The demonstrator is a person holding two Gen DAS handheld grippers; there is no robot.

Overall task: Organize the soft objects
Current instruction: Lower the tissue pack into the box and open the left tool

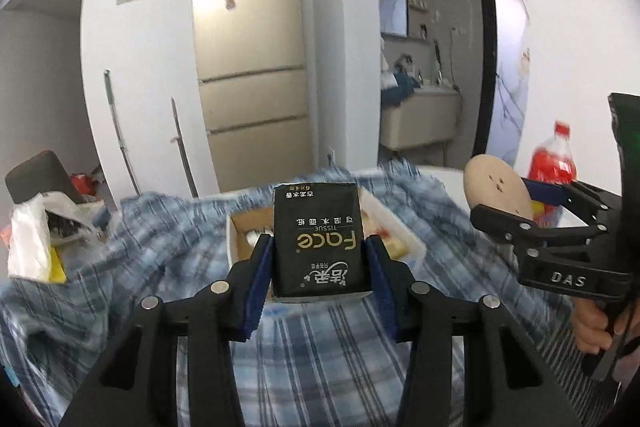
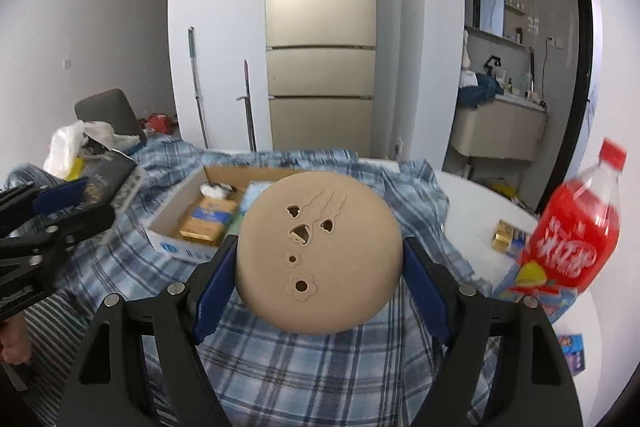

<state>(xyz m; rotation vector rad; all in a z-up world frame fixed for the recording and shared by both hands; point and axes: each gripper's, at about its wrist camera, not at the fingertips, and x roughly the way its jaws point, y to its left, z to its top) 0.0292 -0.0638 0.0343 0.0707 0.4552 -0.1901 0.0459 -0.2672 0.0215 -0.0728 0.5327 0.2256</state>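
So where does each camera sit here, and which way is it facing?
Left wrist: on the left hand-held gripper, looking forward over the black tissue pack it grips; the right hand shows.
Right wrist: on the right hand-held gripper, looking forward over the tan round pad it grips.
Shared: cardboard box, plaid cloth, fridge.

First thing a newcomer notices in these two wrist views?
Both grippers are loaded: the left gripper is clamped on a black tissue pack, the right gripper on a round tan pad with cut-out shapes. Both hang over a blue plaid cloth, with an open cardboard box just beyond and a red soda bottle at right.
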